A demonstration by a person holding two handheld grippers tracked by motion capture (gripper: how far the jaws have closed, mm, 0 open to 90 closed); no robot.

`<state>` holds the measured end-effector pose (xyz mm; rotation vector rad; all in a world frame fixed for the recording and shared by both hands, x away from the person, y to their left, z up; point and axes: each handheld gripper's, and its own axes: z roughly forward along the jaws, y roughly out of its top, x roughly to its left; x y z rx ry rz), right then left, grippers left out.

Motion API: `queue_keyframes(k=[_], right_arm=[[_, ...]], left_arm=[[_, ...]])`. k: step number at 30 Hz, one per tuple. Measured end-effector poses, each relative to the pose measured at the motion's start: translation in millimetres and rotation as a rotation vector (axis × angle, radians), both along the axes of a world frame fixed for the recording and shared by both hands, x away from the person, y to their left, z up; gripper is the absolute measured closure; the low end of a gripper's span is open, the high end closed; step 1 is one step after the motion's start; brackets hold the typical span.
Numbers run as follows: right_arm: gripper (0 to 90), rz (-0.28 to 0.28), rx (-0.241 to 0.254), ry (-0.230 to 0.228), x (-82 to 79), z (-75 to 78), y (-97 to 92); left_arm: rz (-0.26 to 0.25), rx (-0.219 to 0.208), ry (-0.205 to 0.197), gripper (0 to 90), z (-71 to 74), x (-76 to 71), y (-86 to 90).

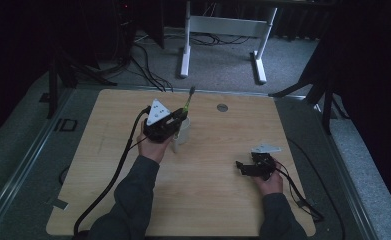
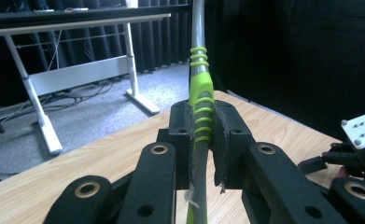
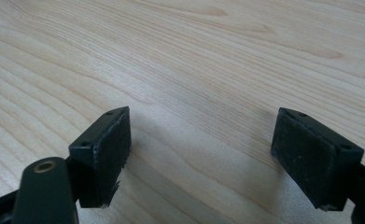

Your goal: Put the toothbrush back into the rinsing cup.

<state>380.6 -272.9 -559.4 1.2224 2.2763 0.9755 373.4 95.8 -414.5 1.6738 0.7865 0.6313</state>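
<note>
My left gripper (image 1: 177, 119) is shut on a toothbrush (image 1: 188, 102) with a grey and green handle, holding it upright over a white cup (image 1: 183, 132) near the middle of the table. In the left gripper view the two pads clamp the green ribbed handle of the toothbrush (image 2: 200, 100), which rises past the top edge. My right gripper (image 1: 242, 166) rests low on the table at the right, held by a hand, and in the right gripper view my right gripper (image 3: 201, 149) stands open over bare wood, nothing between the pads.
The wooden table (image 1: 213, 195) has a small round metal disc (image 1: 222, 107) near its far edge. A white desk frame (image 1: 223, 30) stands on the grey floor beyond, with cables beside it. Black cables trail from both grippers toward the near edge.
</note>
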Motion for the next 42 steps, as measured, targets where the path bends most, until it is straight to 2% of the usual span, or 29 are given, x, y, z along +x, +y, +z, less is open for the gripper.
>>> queue_keyframes(k=[13, 20, 42], right_arm=[[19.6, -0.001, 0.001, 0.000, 0.0, -0.1, 0.1], [19.6, -0.001, 0.001, -0.001, 0.0, -0.1, 0.1], [19.6, 0.000, 0.000, 0.000, 0.0, 0.0, 0.0]], left_arm=[[0.003, -0.027, -0.004, 79.6, -6.9, 2.3, 4.7], [0.004, -0.046, -0.023, 79.6, -14.4, 2.4, 5.7], [0.030, -0.062, -0.046, 79.5, -23.3, 7.1, 10.2]])
